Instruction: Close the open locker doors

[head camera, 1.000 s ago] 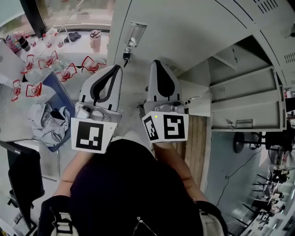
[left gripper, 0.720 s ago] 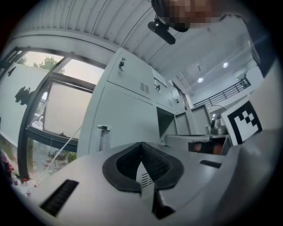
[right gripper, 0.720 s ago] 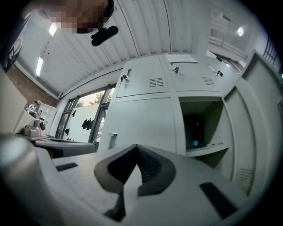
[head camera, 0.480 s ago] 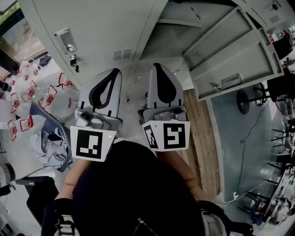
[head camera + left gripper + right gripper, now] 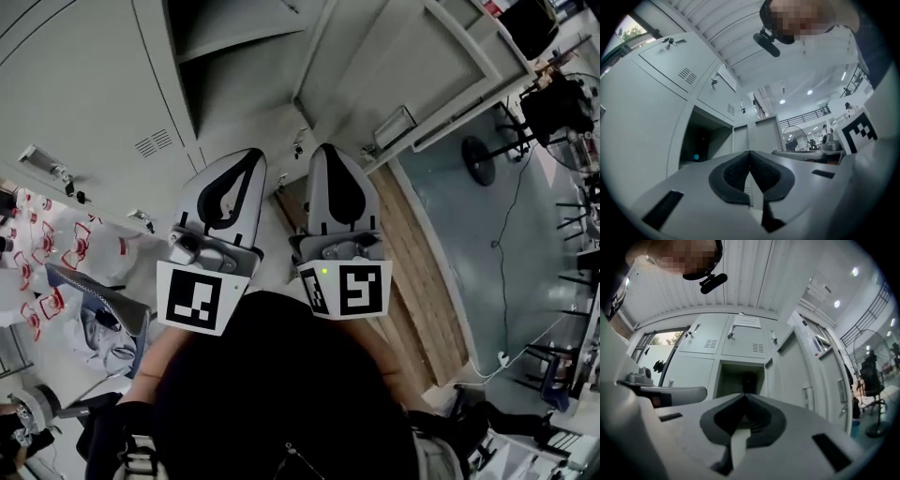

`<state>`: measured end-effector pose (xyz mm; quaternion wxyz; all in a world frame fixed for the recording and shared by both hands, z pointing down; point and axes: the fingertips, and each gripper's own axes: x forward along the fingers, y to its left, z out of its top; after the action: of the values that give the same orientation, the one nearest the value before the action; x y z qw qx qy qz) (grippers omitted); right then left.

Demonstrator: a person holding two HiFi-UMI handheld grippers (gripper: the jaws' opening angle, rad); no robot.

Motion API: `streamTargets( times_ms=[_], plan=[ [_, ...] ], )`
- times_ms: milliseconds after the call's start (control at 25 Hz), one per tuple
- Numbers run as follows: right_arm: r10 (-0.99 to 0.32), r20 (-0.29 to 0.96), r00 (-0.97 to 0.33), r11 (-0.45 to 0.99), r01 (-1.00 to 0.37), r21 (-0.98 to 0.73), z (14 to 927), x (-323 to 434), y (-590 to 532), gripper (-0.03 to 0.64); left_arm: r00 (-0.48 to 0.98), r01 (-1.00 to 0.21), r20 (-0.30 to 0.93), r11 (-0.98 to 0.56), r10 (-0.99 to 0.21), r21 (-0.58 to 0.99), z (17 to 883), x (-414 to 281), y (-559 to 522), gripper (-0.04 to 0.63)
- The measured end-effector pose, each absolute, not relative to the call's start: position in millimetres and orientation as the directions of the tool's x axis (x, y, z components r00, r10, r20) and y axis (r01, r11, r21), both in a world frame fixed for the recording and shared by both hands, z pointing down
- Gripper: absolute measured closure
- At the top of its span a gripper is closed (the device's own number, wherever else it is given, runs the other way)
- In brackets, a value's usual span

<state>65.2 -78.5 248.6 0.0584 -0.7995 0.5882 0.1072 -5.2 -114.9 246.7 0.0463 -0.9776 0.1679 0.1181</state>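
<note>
The open locker (image 5: 740, 377) gapes straight ahead of the right gripper (image 5: 744, 394). Its door (image 5: 798, 376) is swung out to that gripper's right, apart from both tools. The left gripper (image 5: 750, 153) is held just beside the right. Both point slightly upward, jaws clenched on nothing. Closed lockers (image 5: 84, 103) stand to the left gripper's left, and a chair base (image 5: 479, 159) sits well off to the right.

Cool, even indoor light. Both gripper views bend strongly at the edges and darken to black corners; ceiling lamps (image 5: 837, 303) flare as small white spots, and a window (image 5: 665, 341) admits daylight. The open locker compartment (image 5: 740, 378) is in deep shadow. Head view sharp, its margins curved
</note>
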Motion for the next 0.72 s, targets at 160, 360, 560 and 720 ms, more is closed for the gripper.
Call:
streamTargets(
  times_ms=[160, 360, 560, 720],
  plan=[
    [-0.917, -0.246, 0.314, -0.332, -0.942, 0.036, 246.6, 102.2, -53.4, 0.615, 0.935, -0.291, -0.229, -0.955, -0.272, -0.053, 247.5, 40.0, -91.2, 0.592],
    [-0.914, -0.258, 0.312, -0.336, -0.94, 0.054, 246.3, 138.2, -32.3, 0.615, 0.946, -0.27, -0.201, -0.961, -0.254, -0.058, 253.7, 83.3, -69.6, 0.592],
    [-0.92, -0.26, 0.292, -0.314, -0.948, 0.046, 248.0, 170.8, -18.9, 0.615, 0.941, -0.291, -0.194, -0.955, -0.276, -0.053, 256.7, 118.2, -56.8, 0.592],
    [-0.933, -0.258, 0.25, -0.274, -0.96, 0.059, 252.2, 190.5, -13.3, 0.615, 0.932, -0.325, -0.185, -0.944, -0.31, -0.052, 261.2, 139.9, -51.6, 0.592]
  ],
)
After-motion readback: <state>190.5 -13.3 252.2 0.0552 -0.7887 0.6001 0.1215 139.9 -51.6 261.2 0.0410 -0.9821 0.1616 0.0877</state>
